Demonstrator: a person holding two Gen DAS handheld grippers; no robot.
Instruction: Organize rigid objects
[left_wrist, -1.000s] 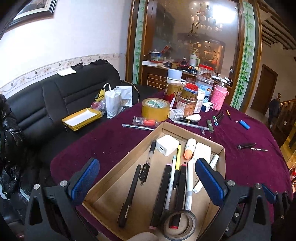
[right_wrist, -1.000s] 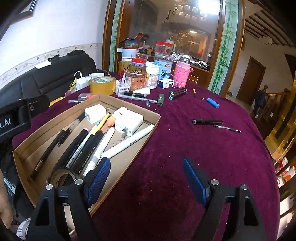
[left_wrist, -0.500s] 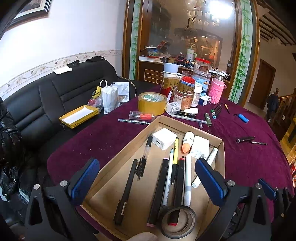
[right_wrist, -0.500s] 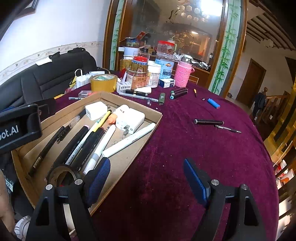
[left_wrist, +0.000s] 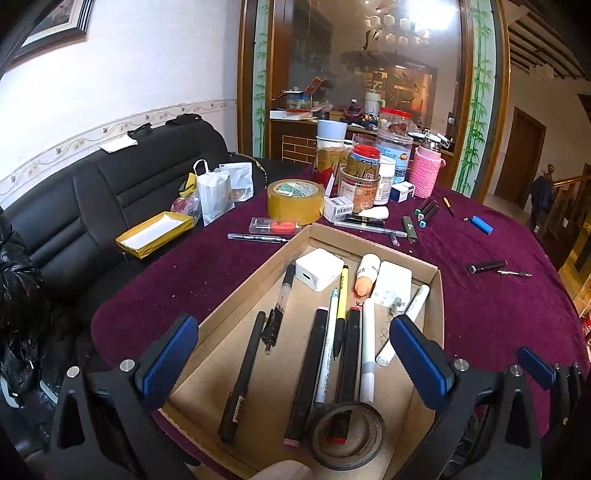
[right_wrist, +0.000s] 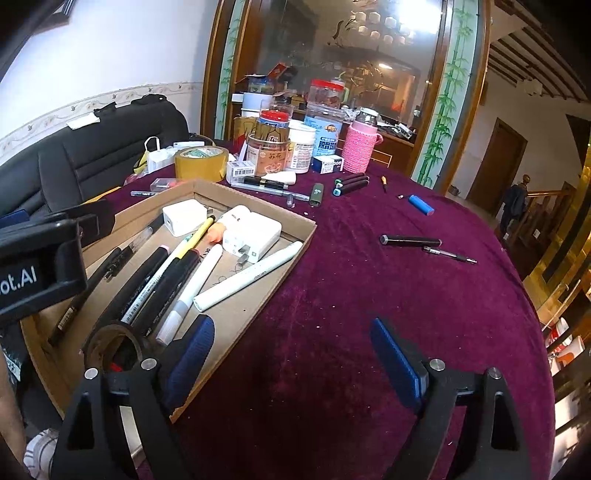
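Between pickups: your left gripper hangs wide open and empty over the cardboard tray of sorted pens, while your right gripper, jaws just opened wider, holds nothing above the purple cloth. The black pen lies well ahead on the cloth; judged next, you must reach forward and straddle it.

Sharp, evenly lit; fisheye-warped edges
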